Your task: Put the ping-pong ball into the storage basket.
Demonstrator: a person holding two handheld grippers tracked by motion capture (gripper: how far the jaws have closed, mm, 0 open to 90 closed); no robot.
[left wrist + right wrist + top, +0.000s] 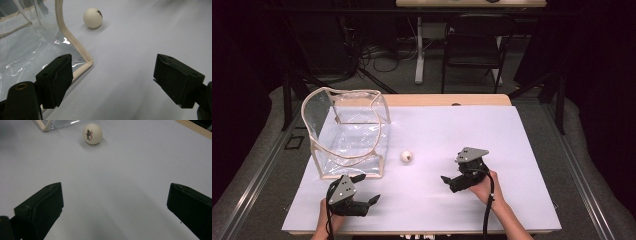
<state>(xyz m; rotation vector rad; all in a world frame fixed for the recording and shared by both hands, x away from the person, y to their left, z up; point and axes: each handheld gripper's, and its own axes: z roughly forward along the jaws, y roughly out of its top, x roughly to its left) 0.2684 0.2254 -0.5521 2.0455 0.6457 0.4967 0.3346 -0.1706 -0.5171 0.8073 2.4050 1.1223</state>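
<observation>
A white ping-pong ball (406, 156) with a printed mark lies on the white table sheet (462, 125), just right of a clear plastic bag (347, 132) with beige trim that stands open at the left. My left gripper (368, 189) rests near the front edge, below the bag, open and empty. In the left gripper view the gripper (113, 75) has the bag's corner (75, 47) by one jaw and the ball (93, 17) farther ahead. My right gripper (450, 175) is open and empty to the right of the ball. In the right gripper view the gripper (115, 205) points at the ball (92, 133), well short of it.
The wooden table edge (447, 99) runs behind the sheet. A dark chair (474, 45) and a white table leg (419, 50) stand on the floor beyond, with cables. Bare sheet spreads to the right and back of the ball.
</observation>
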